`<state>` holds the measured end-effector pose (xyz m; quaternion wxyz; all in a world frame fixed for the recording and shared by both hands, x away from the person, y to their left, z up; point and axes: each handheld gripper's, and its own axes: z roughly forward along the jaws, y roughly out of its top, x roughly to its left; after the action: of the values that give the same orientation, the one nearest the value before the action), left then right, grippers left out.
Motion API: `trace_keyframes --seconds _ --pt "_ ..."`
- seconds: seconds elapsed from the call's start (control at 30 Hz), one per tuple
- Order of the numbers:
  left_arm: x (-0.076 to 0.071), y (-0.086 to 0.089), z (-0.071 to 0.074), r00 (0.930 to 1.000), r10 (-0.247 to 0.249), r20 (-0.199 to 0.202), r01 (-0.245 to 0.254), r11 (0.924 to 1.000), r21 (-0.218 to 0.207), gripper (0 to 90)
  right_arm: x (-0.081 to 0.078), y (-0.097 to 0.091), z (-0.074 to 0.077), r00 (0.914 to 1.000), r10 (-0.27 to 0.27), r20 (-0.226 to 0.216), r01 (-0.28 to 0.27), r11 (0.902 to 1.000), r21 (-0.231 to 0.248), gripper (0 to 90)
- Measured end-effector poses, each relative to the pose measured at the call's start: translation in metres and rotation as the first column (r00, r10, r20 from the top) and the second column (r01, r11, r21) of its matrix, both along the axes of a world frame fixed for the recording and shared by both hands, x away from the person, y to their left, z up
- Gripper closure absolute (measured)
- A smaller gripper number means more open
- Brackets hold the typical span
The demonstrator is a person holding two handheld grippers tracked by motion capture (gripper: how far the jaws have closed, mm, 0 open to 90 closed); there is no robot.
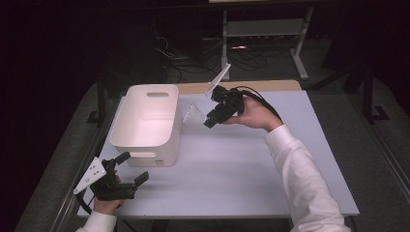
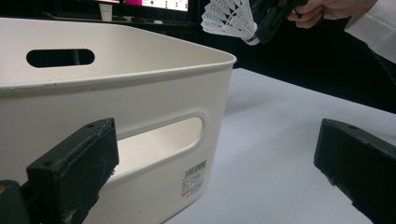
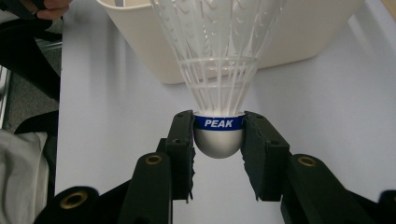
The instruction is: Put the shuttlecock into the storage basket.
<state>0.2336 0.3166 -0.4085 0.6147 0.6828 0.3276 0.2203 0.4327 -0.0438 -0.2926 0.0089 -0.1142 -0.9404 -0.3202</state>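
A white plastic shuttlecock (image 3: 218, 70) with a blue band marked PEAK sits between the jaws of my right gripper (image 3: 218, 135), which is shut on its rounded base. In the high view the right gripper (image 1: 211, 119) holds the shuttlecock (image 1: 192, 115) in the air just right of the cream bin (image 1: 162, 99), skirt pointing toward it. The left gripper view shows the shuttlecock (image 2: 231, 21) high above the bin's rim (image 2: 205, 56). My left gripper (image 1: 134, 168) rests low at the table's front left, open, jaws wide apart with nothing between them, facing the bin's near wall.
The bin has handle slots (image 2: 161, 142) and a barcode label (image 2: 194, 179) on its near wall. White tabletop (image 1: 232, 164) stretches to the right of the bin. Behind the table stand a metal shelf frame (image 1: 263, 29) and cables on the floor.
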Motion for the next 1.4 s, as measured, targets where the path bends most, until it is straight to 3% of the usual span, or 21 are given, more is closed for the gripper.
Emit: trace_keyframes --seconds 1.4 --pt "0.001 0.001 -0.001 1.0000 0.004 -0.002 -0.004 1.0000 -0.005 0.0 -0.005 0.051 0.022 0.9953 0.088 0.041 -0.089 0.9951 0.042 64.0"
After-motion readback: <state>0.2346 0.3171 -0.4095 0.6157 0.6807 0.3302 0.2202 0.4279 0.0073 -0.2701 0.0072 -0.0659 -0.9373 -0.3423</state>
